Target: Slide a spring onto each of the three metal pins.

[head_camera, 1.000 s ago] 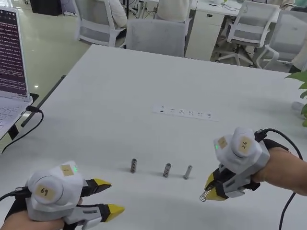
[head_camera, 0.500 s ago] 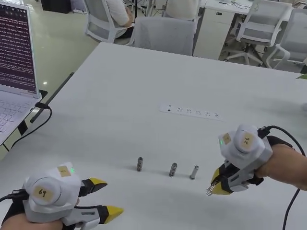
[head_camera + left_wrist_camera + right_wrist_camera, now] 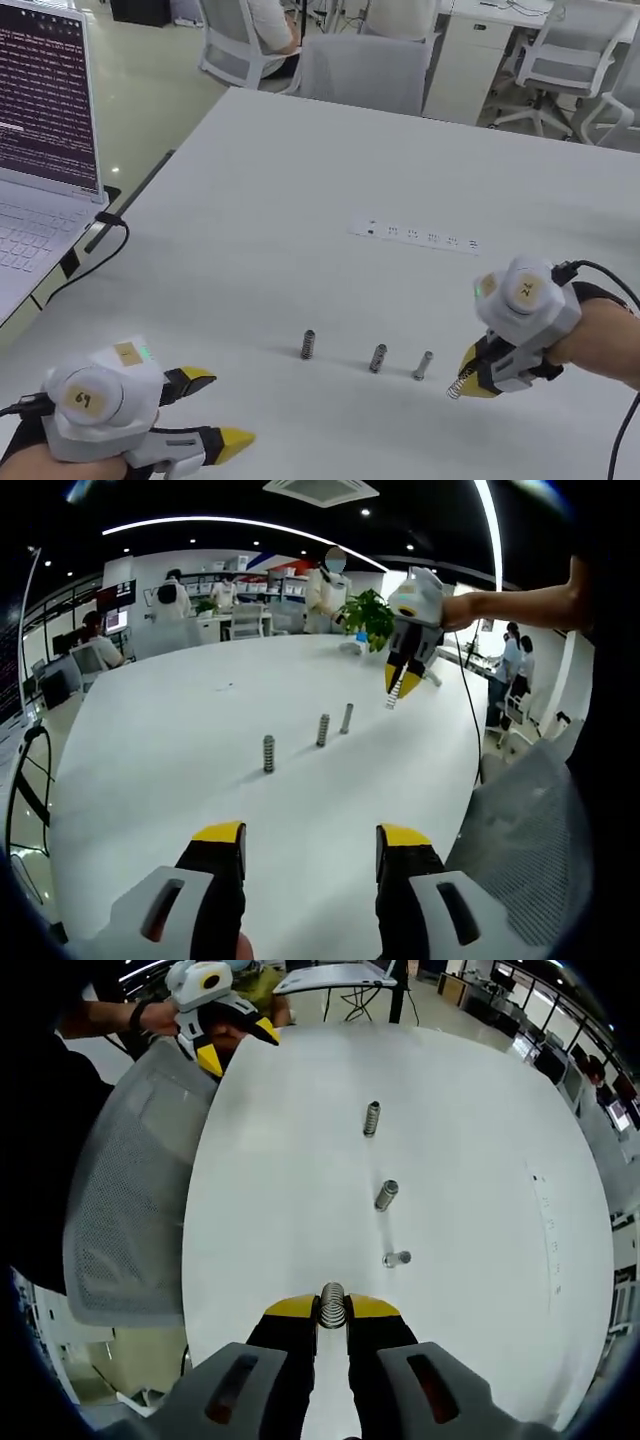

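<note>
Beyond, chairs (image 3: 365, 70) edge the white table (image 3: 300, 180) holding three pins (image 3: 378, 358).

left gripper (image 3: 222, 407), right gripper (image 3: 471, 377): white housings, black jaws tipped yellow, numbered round stickers (image 3: 83, 400).

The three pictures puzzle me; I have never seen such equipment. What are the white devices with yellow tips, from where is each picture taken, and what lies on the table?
They are two-jaw grippers that a person holds, one in each hand. The head view comes from a headset camera; each round view comes from a camera on one gripper. On the table stand three metal pins: the left pin and the middle pin carry springs, the right pin is bare. The left gripper is open and empty. The right gripper is shut on a third spring.
</note>
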{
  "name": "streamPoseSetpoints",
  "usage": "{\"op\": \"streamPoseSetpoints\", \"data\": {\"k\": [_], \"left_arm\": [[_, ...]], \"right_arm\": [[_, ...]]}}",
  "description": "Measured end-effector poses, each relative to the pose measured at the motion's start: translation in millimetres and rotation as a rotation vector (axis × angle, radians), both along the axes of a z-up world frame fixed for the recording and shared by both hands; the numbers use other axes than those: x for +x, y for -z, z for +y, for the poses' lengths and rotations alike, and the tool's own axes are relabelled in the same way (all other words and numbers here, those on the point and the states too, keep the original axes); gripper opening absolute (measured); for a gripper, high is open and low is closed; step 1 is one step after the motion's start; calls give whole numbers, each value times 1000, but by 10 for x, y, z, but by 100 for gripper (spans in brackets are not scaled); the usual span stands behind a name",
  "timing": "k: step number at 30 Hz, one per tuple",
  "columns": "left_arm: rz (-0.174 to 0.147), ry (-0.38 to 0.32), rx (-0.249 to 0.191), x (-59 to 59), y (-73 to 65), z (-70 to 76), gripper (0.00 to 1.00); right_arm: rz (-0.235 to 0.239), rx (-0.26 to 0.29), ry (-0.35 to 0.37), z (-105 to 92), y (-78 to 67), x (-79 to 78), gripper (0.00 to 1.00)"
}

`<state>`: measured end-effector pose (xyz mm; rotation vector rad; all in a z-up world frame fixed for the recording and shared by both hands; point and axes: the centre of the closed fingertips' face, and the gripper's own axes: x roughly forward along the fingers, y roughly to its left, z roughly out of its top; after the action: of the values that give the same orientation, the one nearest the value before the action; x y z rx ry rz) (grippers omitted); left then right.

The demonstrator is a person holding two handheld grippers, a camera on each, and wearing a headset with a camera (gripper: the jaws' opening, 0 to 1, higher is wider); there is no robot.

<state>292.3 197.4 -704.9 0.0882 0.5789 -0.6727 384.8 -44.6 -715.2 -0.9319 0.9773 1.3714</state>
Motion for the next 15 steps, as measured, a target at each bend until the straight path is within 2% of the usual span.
{"op": "streamPoseSetpoints", "data": {"k": [15], "left_arm": [[11, -23, -5, -37, 15, 40, 48]], "right_arm": [[-18, -1, 0, 75, -6, 301, 8]]}}
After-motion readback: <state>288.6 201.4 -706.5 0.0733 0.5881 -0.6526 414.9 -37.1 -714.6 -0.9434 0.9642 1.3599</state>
